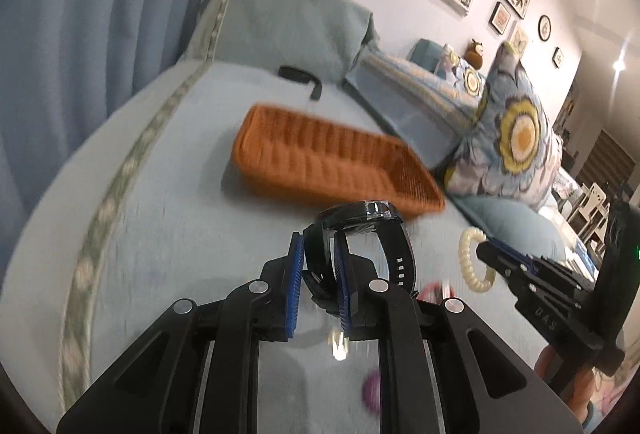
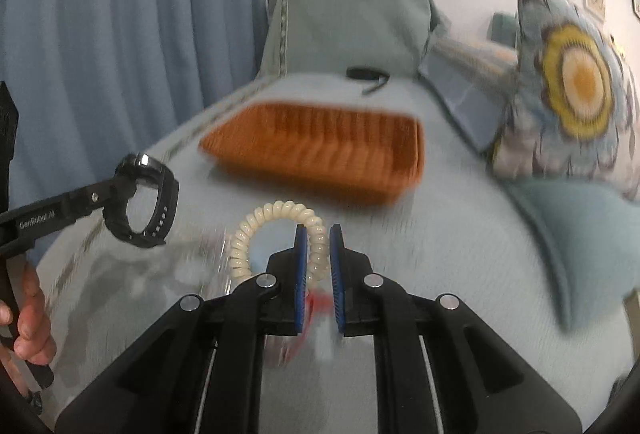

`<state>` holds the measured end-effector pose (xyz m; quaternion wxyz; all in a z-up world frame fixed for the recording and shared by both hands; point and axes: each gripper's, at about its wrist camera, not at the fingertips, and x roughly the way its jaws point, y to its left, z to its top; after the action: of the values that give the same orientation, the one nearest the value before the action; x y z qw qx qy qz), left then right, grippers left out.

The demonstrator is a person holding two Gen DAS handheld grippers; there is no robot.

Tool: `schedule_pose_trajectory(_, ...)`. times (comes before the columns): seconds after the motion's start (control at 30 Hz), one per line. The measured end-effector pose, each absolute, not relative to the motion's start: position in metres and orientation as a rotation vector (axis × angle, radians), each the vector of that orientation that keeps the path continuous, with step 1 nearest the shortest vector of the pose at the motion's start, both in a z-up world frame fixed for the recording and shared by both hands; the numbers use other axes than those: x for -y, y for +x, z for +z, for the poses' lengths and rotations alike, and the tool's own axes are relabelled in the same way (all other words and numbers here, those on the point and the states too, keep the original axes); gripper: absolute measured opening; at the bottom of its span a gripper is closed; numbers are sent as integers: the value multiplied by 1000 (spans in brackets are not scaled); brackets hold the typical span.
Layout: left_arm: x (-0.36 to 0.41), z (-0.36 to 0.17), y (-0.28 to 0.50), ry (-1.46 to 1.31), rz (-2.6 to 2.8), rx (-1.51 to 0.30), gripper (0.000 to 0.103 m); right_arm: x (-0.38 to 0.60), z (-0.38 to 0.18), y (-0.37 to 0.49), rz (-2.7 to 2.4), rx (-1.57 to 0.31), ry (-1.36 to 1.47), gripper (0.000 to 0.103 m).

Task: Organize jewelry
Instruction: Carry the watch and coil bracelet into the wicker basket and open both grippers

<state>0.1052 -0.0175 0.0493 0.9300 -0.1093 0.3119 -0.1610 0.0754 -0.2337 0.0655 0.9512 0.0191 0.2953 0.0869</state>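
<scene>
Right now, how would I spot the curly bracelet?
Find the orange basket on the blue bed. In front of it, the right gripper holds the bracelet: a cream coiled ring, unlike the black watch beside it.

fingers: black linkage arms point(image 1: 248, 318), silver round rivets
pads: blue ribbed strips point(image 2: 301, 274)
marking: white "GenRobot" lettering, left gripper point(image 2: 108, 194)

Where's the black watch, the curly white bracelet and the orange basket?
black watch point(image 1: 360, 212): left wrist view, on its face.
curly white bracelet point(image 2: 256, 218): right wrist view, on its coil.
orange basket point(image 2: 312, 164): right wrist view, on its near wall.
</scene>
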Motion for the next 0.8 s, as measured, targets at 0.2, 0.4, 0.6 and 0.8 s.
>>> schedule_pose_trajectory(0.2, 46, 65, 197, -158, -317, -648, 14, 233, 77, 176, 126, -640, 22, 9)
schedule_pose_trajectory(0.4, 69, 39, 264, -138, -297, -732, 14, 237, 43, 252, 111, -805, 52, 9)
schedule_pose_trajectory(0.6, 80, 13, 283, -96, -278, -806, 14, 233, 18, 270, 95, -894, 32, 9)
schedule_pose_trajectory(0.8, 74, 14, 281, -98, -305, -808, 29, 234, 12, 266, 99, -907, 64, 16)
